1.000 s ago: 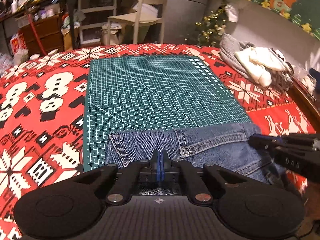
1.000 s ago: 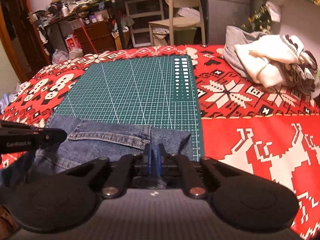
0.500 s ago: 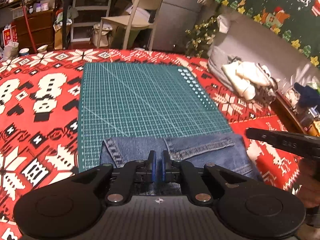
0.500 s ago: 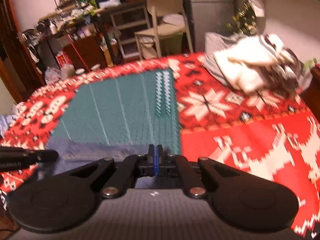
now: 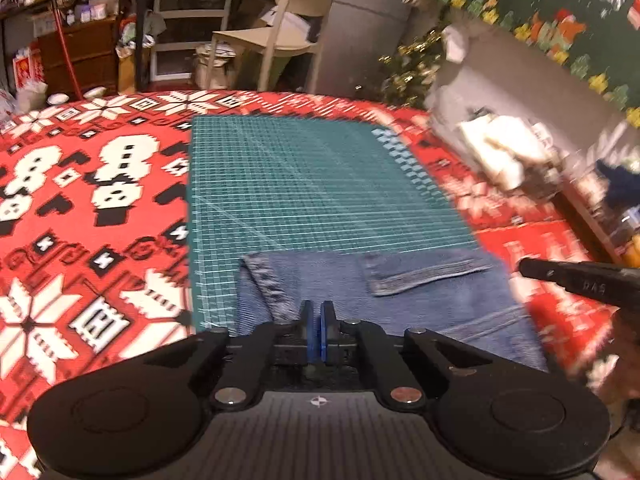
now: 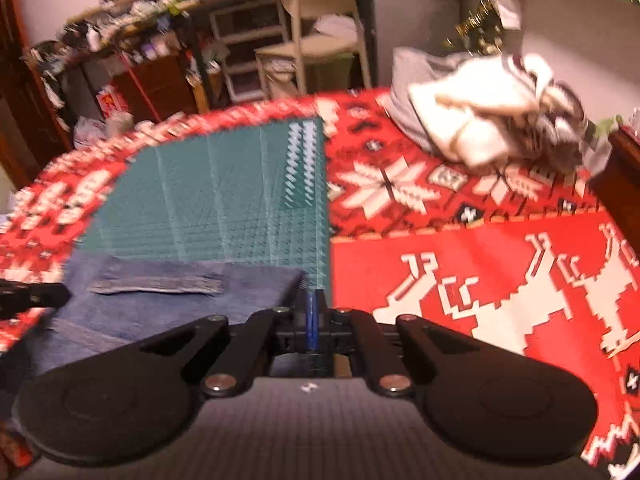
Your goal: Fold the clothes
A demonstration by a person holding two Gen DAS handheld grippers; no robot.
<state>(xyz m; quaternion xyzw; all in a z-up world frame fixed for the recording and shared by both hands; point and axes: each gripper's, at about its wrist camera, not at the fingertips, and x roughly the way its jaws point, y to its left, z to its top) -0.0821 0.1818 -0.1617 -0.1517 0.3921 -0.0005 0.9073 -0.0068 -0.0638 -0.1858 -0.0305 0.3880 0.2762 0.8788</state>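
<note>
Left wrist view
Left gripper: its jaws are clenched on the near hem of the jeans; the blue pads stand almost together with denim between them.
Jeans: blue denim, spread flat across the near edge of the cutting mat, one hem corner folded over, the right part lying over the mat's edge onto the red cloth.
Cutting mat: green with a white grid, lying on the red Christmas tablecloth with snowmen and snowflakes.
Right gripper: seen from the side at the right edge, just beside the right end of the jeans.
Pile of clothes: white and grey, blurred, at the far right of the tabletop, well apart from the jeans.
Chair: beige, behind the tabletop.

Right wrist view
Right gripper: jaws clenched on the right near corner of the jeans; the picture is blurred.
Jeans position: on the near edge of the cutting mat, left of the jaws.
Left gripper: only its dark tip shows at the left edge, over the denim.
Pile of clothes: far right on the tablecloth.
</note>
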